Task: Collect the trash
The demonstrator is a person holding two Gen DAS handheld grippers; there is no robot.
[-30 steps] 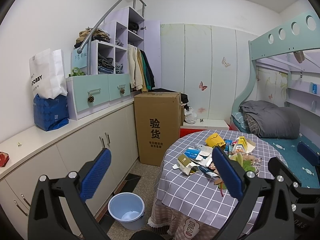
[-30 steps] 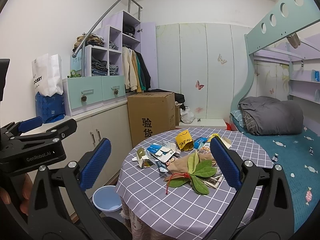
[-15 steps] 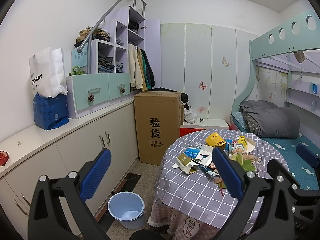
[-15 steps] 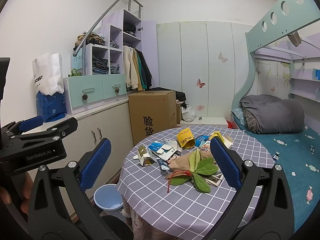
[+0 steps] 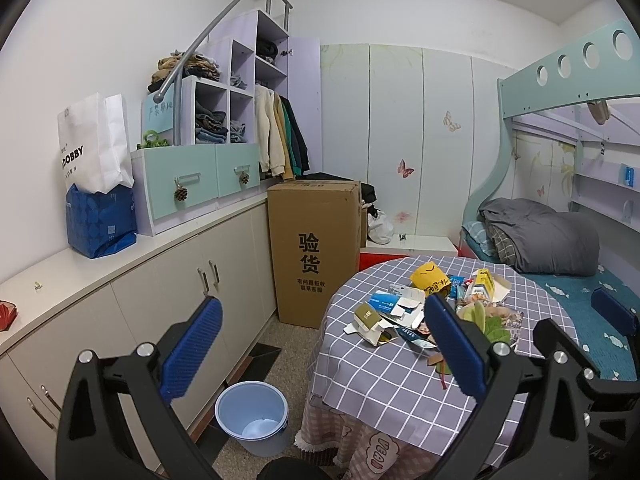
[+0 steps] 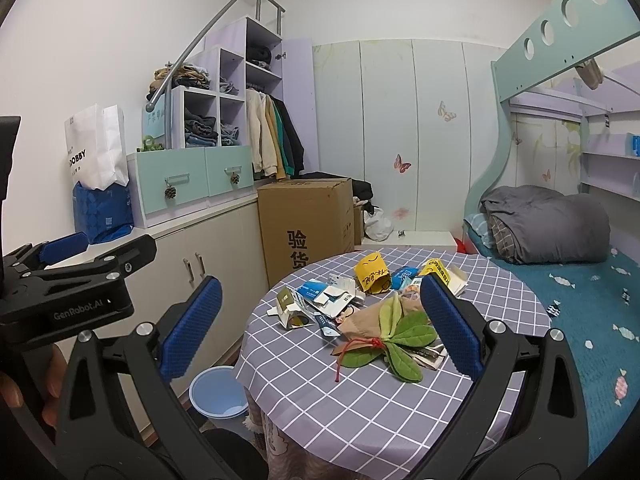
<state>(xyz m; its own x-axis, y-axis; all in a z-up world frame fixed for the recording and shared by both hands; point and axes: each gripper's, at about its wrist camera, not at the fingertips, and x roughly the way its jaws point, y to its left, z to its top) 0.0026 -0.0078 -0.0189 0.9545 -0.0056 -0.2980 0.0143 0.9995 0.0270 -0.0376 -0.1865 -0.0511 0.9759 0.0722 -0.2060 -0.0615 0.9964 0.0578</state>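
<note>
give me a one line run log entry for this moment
phase: approach | left gripper: open, empty | right gripper: open, empty | trash pile: on table | bin: on floor

A tall brown cardboard box (image 5: 314, 252) stands on the floor beside the long white cabinet counter (image 5: 120, 264). A white paper shopping bag (image 5: 94, 148) sits there. A grey rolled duvet (image 6: 548, 224) lies on the bunk bed.

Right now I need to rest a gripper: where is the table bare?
The near edge of the checked tablecloth, in front of the leaf bundle, is bare. The middle and far side are crowded with wrappers and a yellow cup.
</note>
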